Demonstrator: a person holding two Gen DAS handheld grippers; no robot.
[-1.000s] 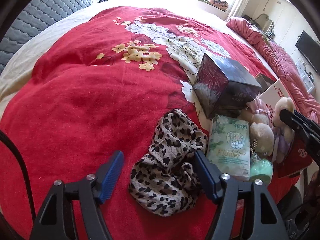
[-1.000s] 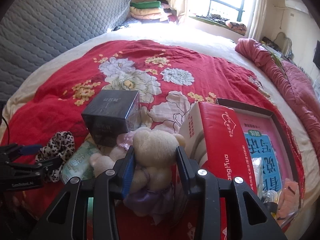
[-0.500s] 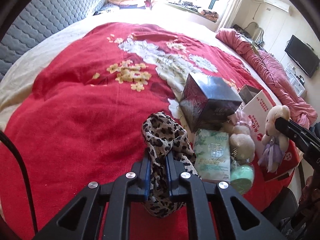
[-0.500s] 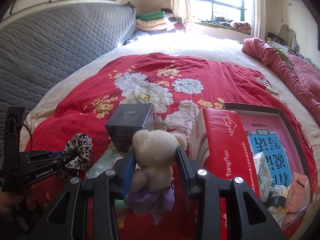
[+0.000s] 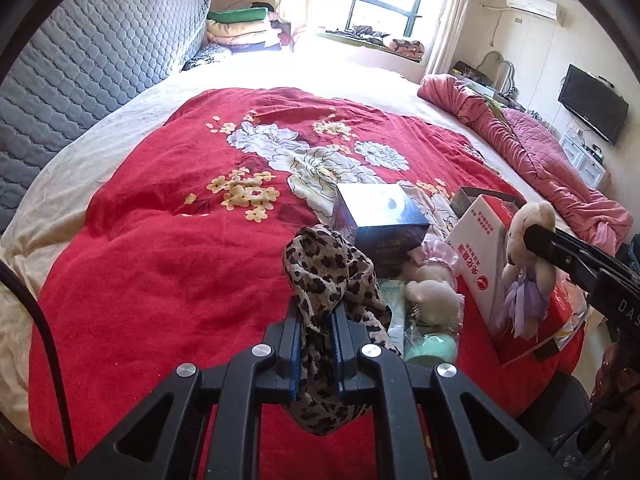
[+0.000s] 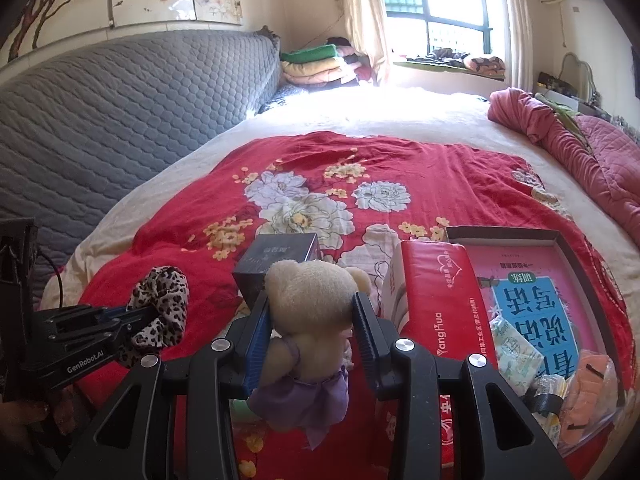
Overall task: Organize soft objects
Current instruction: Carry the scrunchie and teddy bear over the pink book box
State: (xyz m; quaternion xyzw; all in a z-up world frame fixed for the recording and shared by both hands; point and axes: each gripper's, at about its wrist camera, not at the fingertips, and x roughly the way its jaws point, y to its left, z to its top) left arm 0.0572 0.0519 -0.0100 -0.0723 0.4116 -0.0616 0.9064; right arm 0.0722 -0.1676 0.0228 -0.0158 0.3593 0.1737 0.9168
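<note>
- The leopard-print cloth point(image 5: 332, 276) is hanging crumpled (lifted off the red blanket).
- The cream teddy bear point(image 6: 312, 300), wearing a purple skirt, is hanging upright above it.

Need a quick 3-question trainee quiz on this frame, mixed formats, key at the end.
1. True or false: the left gripper is shut on the leopard-print cloth.
2. Multiple choice: what does the right gripper hold? A) the dark box B) the teddy bear in a purple dress C) the red carton
3. Fill in: a second plush bear lies on the red floral ______, between the dark box and the red carton.

Key: 1 true; 2 B; 3 blanket.
</note>
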